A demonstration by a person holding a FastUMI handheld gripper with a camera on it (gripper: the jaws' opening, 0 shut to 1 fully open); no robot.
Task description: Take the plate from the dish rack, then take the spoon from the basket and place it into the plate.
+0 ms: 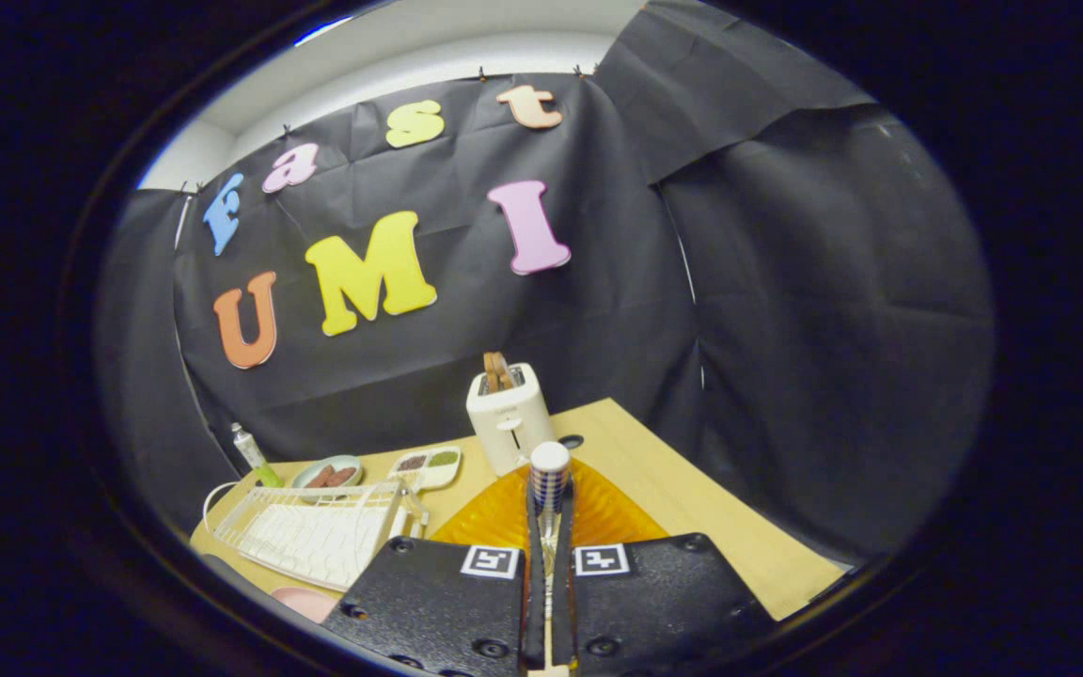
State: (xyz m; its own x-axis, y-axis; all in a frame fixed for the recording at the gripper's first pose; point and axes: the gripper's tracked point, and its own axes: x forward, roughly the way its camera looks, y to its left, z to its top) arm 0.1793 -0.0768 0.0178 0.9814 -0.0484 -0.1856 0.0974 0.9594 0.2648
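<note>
Black cloth walls close off a wooden worktop (692, 498). Jaws nearly closed, both fingers pressing on the spoon (549, 480), which stands upright between them, its rounded white end on top. Orange plate (598, 517) lies flat just beyond the fingers. White toaster (509, 418) behind it, toast in a slot. White dish rack (316, 531) left of the plate; two small dishes (328, 472) beyond the rack.

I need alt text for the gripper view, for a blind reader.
The claw is shut on a spoon, held above an orange plate on a wooden table. Beyond stands a white toaster; a white dish rack lies beside the plate.
</note>
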